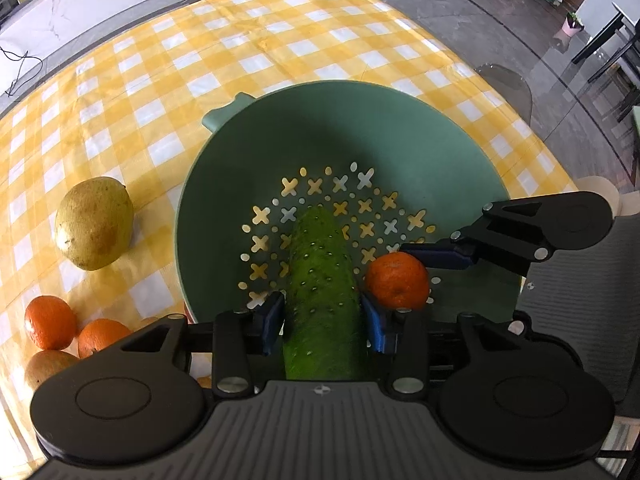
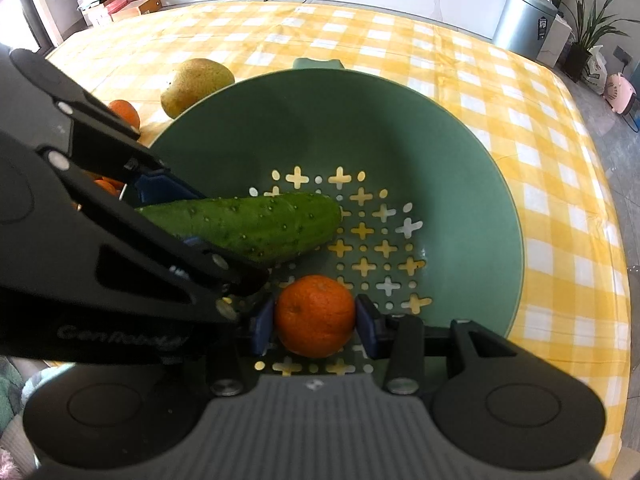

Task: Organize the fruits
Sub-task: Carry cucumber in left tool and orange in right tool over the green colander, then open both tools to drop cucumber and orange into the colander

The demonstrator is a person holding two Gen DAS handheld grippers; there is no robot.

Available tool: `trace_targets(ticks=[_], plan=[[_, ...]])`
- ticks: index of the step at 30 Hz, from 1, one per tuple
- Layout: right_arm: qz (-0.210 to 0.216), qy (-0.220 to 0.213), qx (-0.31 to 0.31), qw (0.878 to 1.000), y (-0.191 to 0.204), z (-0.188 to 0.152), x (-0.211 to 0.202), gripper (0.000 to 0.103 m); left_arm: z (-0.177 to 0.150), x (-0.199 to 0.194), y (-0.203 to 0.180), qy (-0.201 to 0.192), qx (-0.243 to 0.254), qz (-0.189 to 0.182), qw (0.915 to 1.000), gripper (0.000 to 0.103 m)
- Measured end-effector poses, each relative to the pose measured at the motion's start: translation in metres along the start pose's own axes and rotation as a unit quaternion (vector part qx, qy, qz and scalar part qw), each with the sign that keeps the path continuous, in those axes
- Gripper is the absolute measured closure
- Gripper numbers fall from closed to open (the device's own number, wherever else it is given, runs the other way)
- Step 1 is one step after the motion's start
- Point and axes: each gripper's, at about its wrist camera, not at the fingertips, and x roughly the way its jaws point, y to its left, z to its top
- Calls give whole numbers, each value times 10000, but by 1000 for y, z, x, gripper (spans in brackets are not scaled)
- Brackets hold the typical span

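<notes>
Colander [image 1: 400, 128] far half bare, open from above; holed floor beyond the cucumber [image 1: 324, 280] free. Near half crowded: cucumber lies across it, orange [image 2: 316, 316] just beside, both grippers close together over them. Left of the colander, pear [image 1: 94, 222] and a cluster of oranges [image 1: 50, 322] block the cloth. Tablecloth [image 2: 540, 160] to the right bare.

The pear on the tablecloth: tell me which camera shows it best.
The left wrist view. There the pear lies whole and unobstructed on the checked tablecloth, left of the green colander. In the right wrist view the pear sits farther off, and the colander's rim hides its lower edge.
</notes>
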Motion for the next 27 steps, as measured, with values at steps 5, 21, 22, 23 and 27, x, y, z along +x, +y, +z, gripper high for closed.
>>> trace_targets(ticks=[5, 21, 22, 23, 27], plan=[[-170, -135, -102, 9997, 4, 1, -10, 48, -6, -20, 0, -275, -43, 9, 9996, 44], [-543, -1720, 764, 9806, 29, -28, -84, 24, -56, -113, 17, -1639, -285, 681, 9837, 44], [-492, -1825, 811, 9786, 34, -28, -88, 24, -60, -118, 18, -1719, -289, 794, 9815, 44], [-448, -1936, 855, 9763, 39, -29, -91, 26, -64, -123, 20, -1790, -296, 902, 9793, 44], [-284, -2360, 951, 9667, 61, -29, -100, 27, -83, -135, 31, -2017, -449, 1181, 9713, 44]])
